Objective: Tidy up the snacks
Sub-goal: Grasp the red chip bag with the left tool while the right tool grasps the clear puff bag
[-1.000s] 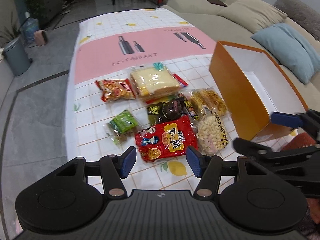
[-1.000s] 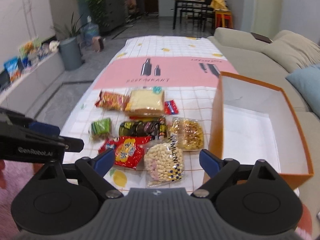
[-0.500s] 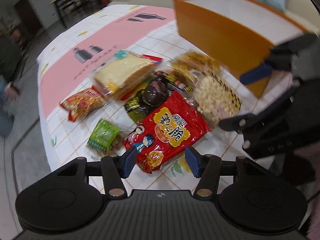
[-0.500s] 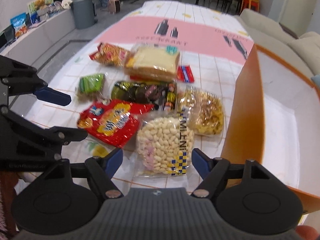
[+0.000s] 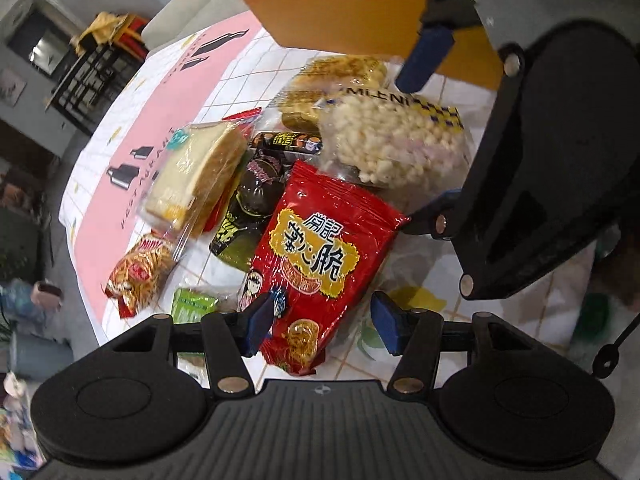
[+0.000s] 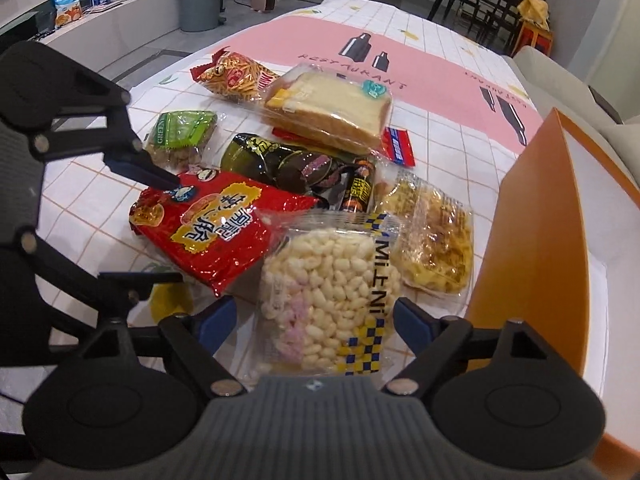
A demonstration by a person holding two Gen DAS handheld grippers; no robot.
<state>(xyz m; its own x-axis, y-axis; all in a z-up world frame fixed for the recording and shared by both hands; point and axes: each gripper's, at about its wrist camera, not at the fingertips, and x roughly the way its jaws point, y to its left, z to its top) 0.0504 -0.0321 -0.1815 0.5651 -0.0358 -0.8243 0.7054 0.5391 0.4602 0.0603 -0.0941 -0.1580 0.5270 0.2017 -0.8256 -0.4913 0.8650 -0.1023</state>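
Observation:
A red noodle-snack bag (image 5: pixel 316 252) lies on the checked tablecloth with its near end between the fingers of my left gripper (image 5: pixel 322 326). The left pad is at the bag's edge and the right pad stands clear, so that gripper is open. My right gripper (image 6: pixel 316 320) straddles a clear bag of white puffs (image 6: pixel 328 292). Its jaws are opening and neither pad presses the bag. Beside the puffs stands an orange box (image 6: pixel 532 220) with a white inside and an open top.
Behind the two bags lie wrapped sandwich bread (image 6: pixel 328 108), a dark green-black pack (image 6: pixel 288 164), a yellow cracker pack (image 6: pixel 436 236), a green pack (image 6: pixel 180 136) and a red stick-snack bag (image 6: pixel 236 76). The table's left edge drops to the floor. A sofa lies behind the box.
Both grippers have come down close over the snacks. The left one rolled, tilting its view. The right jaws narrowed around the puff bag, then widened again.

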